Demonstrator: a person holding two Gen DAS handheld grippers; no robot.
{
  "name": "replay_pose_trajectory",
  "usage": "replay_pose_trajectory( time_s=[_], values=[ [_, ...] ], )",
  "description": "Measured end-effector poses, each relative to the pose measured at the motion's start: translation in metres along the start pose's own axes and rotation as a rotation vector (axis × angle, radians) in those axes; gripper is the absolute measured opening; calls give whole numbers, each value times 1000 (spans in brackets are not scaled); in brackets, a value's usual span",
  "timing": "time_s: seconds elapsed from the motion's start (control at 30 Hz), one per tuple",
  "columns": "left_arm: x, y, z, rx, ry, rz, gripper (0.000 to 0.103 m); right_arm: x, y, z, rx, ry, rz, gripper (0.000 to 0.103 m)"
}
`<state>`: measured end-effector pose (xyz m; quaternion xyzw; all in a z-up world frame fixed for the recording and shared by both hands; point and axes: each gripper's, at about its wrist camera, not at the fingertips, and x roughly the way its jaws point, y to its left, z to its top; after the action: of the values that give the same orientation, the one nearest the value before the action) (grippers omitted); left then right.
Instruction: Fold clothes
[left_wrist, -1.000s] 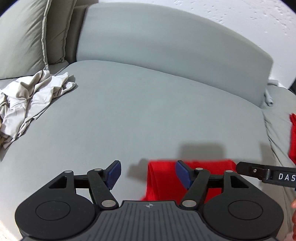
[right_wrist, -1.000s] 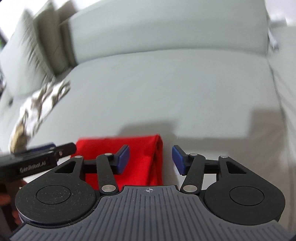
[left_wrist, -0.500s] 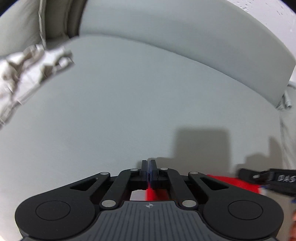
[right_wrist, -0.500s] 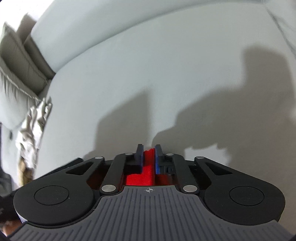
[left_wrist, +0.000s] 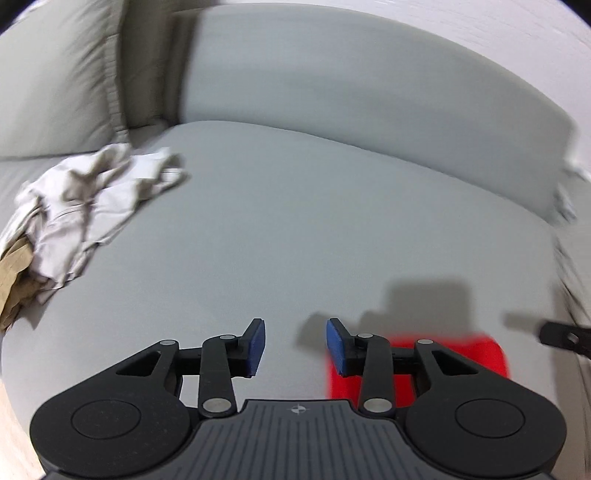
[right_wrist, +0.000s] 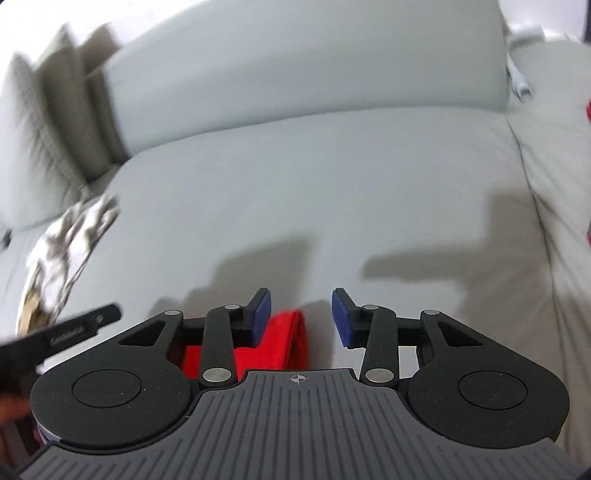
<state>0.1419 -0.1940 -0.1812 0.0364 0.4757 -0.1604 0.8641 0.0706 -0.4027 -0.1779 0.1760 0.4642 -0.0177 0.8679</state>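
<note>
A folded red garment (left_wrist: 476, 354) lies on the grey sofa seat (left_wrist: 295, 229), low and right in the left wrist view, partly hidden behind my right-hand finger. My left gripper (left_wrist: 295, 345) hangs open just left of it, holding nothing. In the right wrist view the same red garment (right_wrist: 284, 343) shows under and behind my left finger. My right gripper (right_wrist: 301, 319) is open, its gap over bare seat (right_wrist: 332, 206) beside the garment's right edge. The other gripper's tip (right_wrist: 74, 328) pokes in at the left.
A crumpled pile of pale and tan clothes (left_wrist: 81, 206) lies at the seat's left, also seen as a pale heap (right_wrist: 70, 243) in the right wrist view. Cushions (left_wrist: 55, 74) and the backrest (left_wrist: 369, 81) stand behind. Another seat with something red (right_wrist: 588, 107) is at far right.
Half a second ago both grippers were shut on the red garment; now both have opened and pulled back, leaving it lying folded on the seat.
</note>
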Motion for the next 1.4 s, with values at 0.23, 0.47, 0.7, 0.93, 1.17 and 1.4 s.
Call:
replay_pose_trajectory(
  time_s=[0.23, 0.47, 0.7, 0.93, 1.17, 1.4],
  values=[
    [-13, -36, -71, 264, 122, -41, 15, -20, 31, -55, -193, 48, 61, 10],
    [-24, -34, -97, 306, 158, 13, 28, -21, 36, -101, -269, 207, 7, 23],
    [-41, -26, -99, 278, 150, 32, 39, -57, 40, -106, -289, 102, 2, 41],
    [-54, -22, -106, 232, 127, 25, 44, -66, 39, -107, -273, 75, 1, 45],
    [-54, -18, -110, 220, 128, 29, 58, -69, 37, -108, -242, 49, -13, 61],
    [-49, -15, -118, 220, 125, -2, 79, -55, 18, -108, -212, 20, -21, 83]
  ],
)
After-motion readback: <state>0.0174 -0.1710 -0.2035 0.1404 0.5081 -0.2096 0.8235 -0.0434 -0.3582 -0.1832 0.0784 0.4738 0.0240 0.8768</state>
